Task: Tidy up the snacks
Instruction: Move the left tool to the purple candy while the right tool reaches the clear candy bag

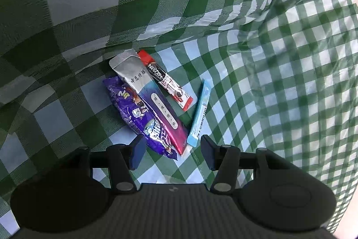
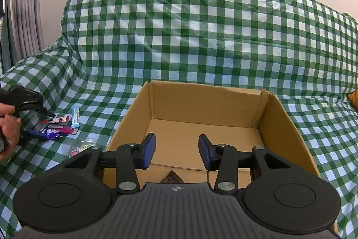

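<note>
Clearly little of the sorting is done yet. Through the left wrist camera, four packets lie bunched on the green checked cloth (image 1: 279,73): a purple snack bag (image 1: 136,113) on the left, a long silver-and-magenta sachet (image 1: 152,100) overlapping its right edge, a red Nescafe stick (image 1: 165,80) just right of that towards the far end, and a slim pale-blue stick (image 1: 198,114) a little apart on the right. All look flat, glossy and sealed, and the purple bag is crinkled. The left gripper (image 1: 172,149) hangs over the near ends of the purple bag and the sachet with its jaws parted and nothing between the pads.

From the right wrist camera, the open cardboard box (image 2: 284,127) sits on the cloth to the right of the pile, flaps up. Its floor looks bare apart from one small dark thing at the near edge, too hidden to identify. A clear wrapper (image 2: 84,146) lies on the cloth near the box's left corner. The right gripper (image 2: 176,150) hovers over the box's near wall, partly open and empty. At the far left a hand (image 2: 7,127) holds the other gripper over the packets. By my judgement nearly every packet remains to be moved into the box.
</note>
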`<state>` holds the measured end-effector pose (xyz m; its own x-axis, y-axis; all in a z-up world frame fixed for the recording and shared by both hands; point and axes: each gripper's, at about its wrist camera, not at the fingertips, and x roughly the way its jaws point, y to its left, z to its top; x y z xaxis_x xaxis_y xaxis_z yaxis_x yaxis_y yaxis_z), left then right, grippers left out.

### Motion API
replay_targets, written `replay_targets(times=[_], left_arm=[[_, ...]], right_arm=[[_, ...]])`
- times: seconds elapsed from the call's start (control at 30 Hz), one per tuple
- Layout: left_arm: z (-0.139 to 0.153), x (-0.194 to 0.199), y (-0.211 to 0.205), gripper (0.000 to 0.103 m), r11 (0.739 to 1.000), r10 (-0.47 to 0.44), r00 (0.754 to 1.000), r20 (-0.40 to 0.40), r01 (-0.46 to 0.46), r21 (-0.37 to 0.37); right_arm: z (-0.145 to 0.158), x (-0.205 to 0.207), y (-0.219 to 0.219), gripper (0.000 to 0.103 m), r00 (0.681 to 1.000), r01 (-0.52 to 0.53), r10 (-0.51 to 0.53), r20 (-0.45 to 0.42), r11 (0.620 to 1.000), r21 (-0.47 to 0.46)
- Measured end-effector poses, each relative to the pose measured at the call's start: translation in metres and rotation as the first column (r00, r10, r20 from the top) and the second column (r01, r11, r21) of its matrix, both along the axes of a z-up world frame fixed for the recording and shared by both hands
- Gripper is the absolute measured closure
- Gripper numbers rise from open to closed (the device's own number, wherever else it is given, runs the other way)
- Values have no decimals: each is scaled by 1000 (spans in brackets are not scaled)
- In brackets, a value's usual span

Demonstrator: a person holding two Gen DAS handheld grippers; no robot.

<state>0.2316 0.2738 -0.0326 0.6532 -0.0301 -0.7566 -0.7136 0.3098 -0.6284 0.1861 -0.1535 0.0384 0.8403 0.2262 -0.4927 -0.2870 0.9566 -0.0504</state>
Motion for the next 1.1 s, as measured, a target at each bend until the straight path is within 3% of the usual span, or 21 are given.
replay_targets(times=[0.03,0.1,0.2,0.43,0.57,0.63,0.7,0.73,0.83,1.03,1.07,1.1], left_arm=[[-2,3,-2,47,1000,-6,1000,-9,6,2],[-6,7,-3,77,1000,-10,1000,-25,10,10],[-7,6,-1,103,1000,-10,999,-45,10,21],[11,-3,0,103,995,-46,998,-41,49,84],[5,-12,9,102,999,-29,999,-20,29,13],[2,-18,14,92,1000,11,1000,-1,-11,-15],[3,-21,18,67,999,43,999,16,-43,-16],[3,-22,19,64,998,54,998,26,-54,-20],[1,-18,19,63,998,63,997,42,-62,-23],[-13,-1,10,63,999,45,998,-49,-45,0],[-15,1,10,65,999,43,997,-59,-44,0],[-17,3,11,76,999,37,997,-67,-37,1]], right_arm=[[-1,0,1,58,1000,0,0,-2,1000,-3],[-1,0,-1,58,1000,2,-2,-5,1000,-3],[-1,2,-2,58,1000,11,-11,-14,1000,5],[-2,1,-1,58,1000,5,-5,-13,1000,3],[0,0,-2,58,1000,6,-6,-6,1000,16],[0,0,-2,58,1000,4,-3,-4,1000,22],[1,-1,-1,58,1000,0,0,-1,1000,25],[1,-1,-1,58,1000,-3,3,0,1000,27],[2,-2,-1,58,1000,-10,10,2,999,33],[-2,1,-2,58,1000,-27,27,-16,999,28],[-3,1,-1,58,999,-33,34,-18,999,24],[-3,2,-1,57,999,-40,41,-21,999,23]])
